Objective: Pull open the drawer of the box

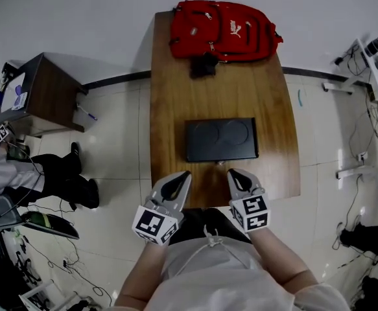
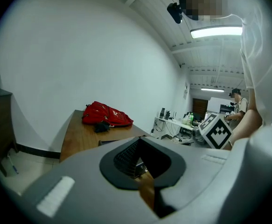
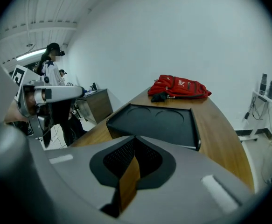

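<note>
- Grey plastic left gripper point(image 1: 182, 175) and grey plastic right gripper point(image 1: 233, 172), each bearing a cube of black-and-white square markers, hover at the near table edge. Both pairs of jaws are pressed together with nothing pinched.
- Flat black rectangular box point(image 1: 221, 139), two round recesses moulded in its lid, lies mid-table just ahead of the grippers, untouched.
- Brown wood-grain table point(image 1: 176, 83) has curved long sides.
- Red fabric backpack point(image 1: 224, 30), with a white Puma logo, lies at the far end.
</note>
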